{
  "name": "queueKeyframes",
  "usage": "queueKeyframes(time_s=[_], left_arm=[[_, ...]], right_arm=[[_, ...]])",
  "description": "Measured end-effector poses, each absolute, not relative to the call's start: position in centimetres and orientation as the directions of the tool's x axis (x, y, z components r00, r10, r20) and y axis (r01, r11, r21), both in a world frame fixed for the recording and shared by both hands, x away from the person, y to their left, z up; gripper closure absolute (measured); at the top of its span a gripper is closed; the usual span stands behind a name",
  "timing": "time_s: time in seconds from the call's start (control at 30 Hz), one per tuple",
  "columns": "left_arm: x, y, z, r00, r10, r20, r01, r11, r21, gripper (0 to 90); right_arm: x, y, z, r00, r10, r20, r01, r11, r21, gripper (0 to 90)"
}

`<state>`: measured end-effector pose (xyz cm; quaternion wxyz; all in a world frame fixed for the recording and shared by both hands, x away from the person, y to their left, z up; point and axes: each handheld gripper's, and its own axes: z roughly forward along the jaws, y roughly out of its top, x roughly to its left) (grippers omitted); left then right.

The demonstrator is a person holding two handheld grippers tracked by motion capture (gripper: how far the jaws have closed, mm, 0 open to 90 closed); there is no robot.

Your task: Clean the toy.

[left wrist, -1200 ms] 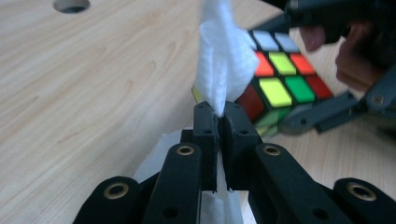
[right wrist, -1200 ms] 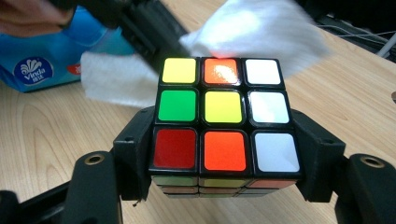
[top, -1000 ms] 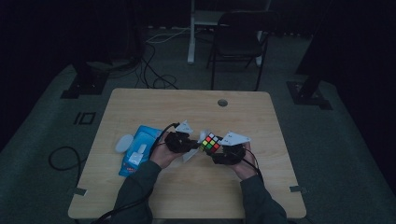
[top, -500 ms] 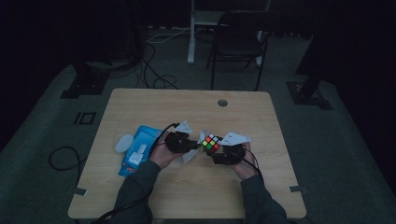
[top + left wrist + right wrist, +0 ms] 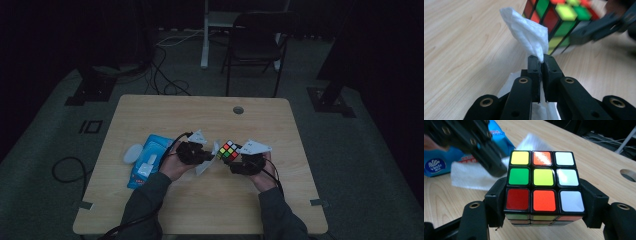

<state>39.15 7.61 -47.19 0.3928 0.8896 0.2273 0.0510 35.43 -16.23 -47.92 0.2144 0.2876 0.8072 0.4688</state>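
Left hand-held gripper [image 5: 540,61]: jaws pressed together on a folded white tissue [image 5: 527,33], a peak of it standing up past the tips and the rest trailing back under the linkage. In the high view this hand-held gripper [image 5: 207,156] sits just left of the cube, tissue hanging pale between the two.

Right hand-held gripper [image 5: 544,195]: jaws clamped on opposite sides of a scrambled puzzle cube [image 5: 543,181], holding it clear of the tabletop [image 5: 579,147] with one face toward its camera. Same hand-held gripper in the high view [image 5: 239,164], cube [image 5: 229,150] at its tips.

Step in hand, as I judge it: wiping the cube with the tissue. The tissue's peak lies against or just beside a lower edge of the cube in the left gripper view; contact itself cannot be confirmed.

Next move likely calls for: bringing the tissue flat onto a cube face and stroking across it, while the right side keeps a steady clamp so the cube does not twist or slip. Tissue is limp, so only the part near the tips will press.

Outward: blue tissue pack [image 5: 148,164] to the left on the tabletop, a small white object [image 5: 133,153] beside it.
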Motion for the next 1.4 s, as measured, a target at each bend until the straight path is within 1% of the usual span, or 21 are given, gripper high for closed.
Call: queueKeyframes(time_s=[0.17,0.23,0.53,0.8,0.93,1.2,1.4], left_arm=[[39.1,7.6,-46.9,0.893,0.44,-0.094,0.361,-0.577,0.732,86.2],[39.0,7.7,-46.3,0.896,0.433,-0.102,0.354,-0.556,0.752,86.2],[39.0,8.1,-45.3,0.899,0.425,-0.11,0.341,-0.52,0.783,86.2],[39.3,8.1,-45.5,0.896,0.428,-0.119,0.35,-0.514,0.783,86.3],[39.4,8.2,-45.7,0.895,0.43,-0.12,0.352,-0.514,0.782,86.3],[39.6,8.3,-45.8,0.889,0.441,-0.127,0.361,-0.502,0.786,86.3],[39.7,8.2,-46.5,0.886,0.446,-0.13,0.373,-0.517,0.77,86.3]], right_arm=[[35.5,-16.2,-48.0,-0.745,0.662,-0.077,0.267,0.402,0.876,34.0],[35.5,-16.0,-48.3,-0.748,0.66,-0.079,0.274,0.414,0.868,34.0],[35.3,-15.4,-48.5,-0.769,0.631,-0.101,0.259,0.451,0.854,34.0],[35.0,-14.9,-48.4,-0.793,0.6,-0.107,0.238,0.467,0.852,34.0],[34.7,-14.6,-48.3,-0.821,0.559,-0.115,0.211,0.484,0.849,34.0],[34.4,-14.2,-48.3,-0.844,0.522,-0.126,0.183,0.499,0.847,34.0],[34.3,-14.4,-48.0,-0.843,0.525,-0.116,0.181,0.48,0.858,34.0]])
